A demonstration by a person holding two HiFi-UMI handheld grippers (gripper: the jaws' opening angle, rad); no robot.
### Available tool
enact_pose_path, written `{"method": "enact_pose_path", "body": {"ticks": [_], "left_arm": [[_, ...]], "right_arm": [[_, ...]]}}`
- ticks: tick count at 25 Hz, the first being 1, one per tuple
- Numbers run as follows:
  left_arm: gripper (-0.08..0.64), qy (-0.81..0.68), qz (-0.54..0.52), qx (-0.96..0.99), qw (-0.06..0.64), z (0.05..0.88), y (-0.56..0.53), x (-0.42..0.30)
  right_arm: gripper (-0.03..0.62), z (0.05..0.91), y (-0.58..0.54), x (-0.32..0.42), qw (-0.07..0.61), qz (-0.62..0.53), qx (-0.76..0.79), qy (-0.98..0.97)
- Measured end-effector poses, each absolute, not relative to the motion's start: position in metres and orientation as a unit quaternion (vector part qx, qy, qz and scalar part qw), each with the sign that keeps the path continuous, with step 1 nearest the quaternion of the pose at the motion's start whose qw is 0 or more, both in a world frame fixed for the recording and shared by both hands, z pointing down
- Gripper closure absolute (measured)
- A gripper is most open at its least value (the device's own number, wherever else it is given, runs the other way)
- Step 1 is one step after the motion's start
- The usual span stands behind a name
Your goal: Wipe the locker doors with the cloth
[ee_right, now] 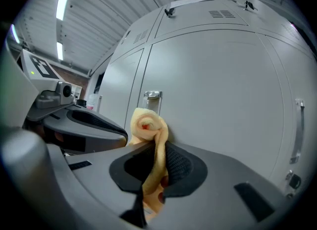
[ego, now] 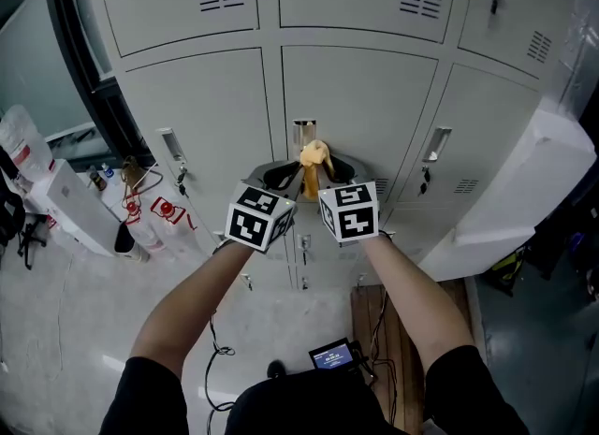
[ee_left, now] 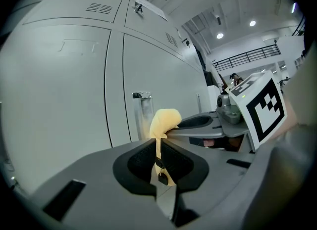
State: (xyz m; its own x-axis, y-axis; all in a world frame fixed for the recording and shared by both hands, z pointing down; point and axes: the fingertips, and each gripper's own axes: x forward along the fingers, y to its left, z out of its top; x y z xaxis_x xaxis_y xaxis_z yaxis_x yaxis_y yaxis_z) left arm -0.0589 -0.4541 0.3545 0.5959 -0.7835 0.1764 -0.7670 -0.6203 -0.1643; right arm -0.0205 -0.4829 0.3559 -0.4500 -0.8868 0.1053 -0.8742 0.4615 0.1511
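— How were your arms set?

— Both bare forearms (ego: 187, 316) reached out side by side from 6 o'clock, the marker cubes nearly touching. My left claw (ee_left: 157, 142) sat at 9 o'clock of the cloth and my right claw (ee_right: 157, 147) at 3 o'clock, tips turned in toward each other.

— And the claws themselves?

— Each was clamped on the same bunched, soft yellow cloth (ego: 314, 156). A twisted knob of it stood up between them, and a tail hung down through my right pads.

— How would it handle?

— Light and limp, I judged. It would fold and slip unless pinched deep in the wad, so one firm hold on the bunch seemed best, with a loose flap left over for wiping.

— What lay beyond?

— At 12 o'clock stood the pale grey metal locker door (ego: 360, 96), its bright metal handle (ego: 303, 131) just behind the cloth. I couldn't tell whether the cloth touched the door.
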Motion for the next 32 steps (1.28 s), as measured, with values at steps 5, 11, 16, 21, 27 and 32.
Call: {"method": "enact_pose_path", "body": {"ticks": [5, 11, 16, 21, 27, 32], "left_arm": [[0.523, 0.425, -0.129, -0.895, 0.040, 0.352, -0.461, -0.047], [0.529, 0.427, -0.139, -0.892, 0.045, 0.352, -0.465, -0.037], [0.532, 0.428, -0.145, -0.891, 0.049, 0.352, -0.466, -0.029], [0.534, 0.422, -0.151, -0.893, 0.051, 0.352, -0.466, -0.016], [0.534, 0.406, -0.149, -0.900, 0.054, 0.350, -0.466, 0.015], [0.534, 0.385, -0.147, -0.909, 0.055, 0.351, -0.466, 0.053]], "right_arm": [[0.522, 0.357, -0.483, -0.022, 0.086, -0.052, 0.524, -0.846], [0.522, 0.356, -0.484, -0.019, 0.087, -0.053, 0.521, -0.848], [0.522, 0.356, -0.484, -0.012, 0.086, -0.053, 0.524, -0.846], [0.522, 0.355, -0.484, 0.001, 0.087, -0.054, 0.529, -0.842], [0.522, 0.354, -0.483, 0.033, 0.088, -0.053, 0.545, -0.832], [0.522, 0.354, -0.484, 0.071, 0.091, -0.051, 0.564, -0.819]]}}
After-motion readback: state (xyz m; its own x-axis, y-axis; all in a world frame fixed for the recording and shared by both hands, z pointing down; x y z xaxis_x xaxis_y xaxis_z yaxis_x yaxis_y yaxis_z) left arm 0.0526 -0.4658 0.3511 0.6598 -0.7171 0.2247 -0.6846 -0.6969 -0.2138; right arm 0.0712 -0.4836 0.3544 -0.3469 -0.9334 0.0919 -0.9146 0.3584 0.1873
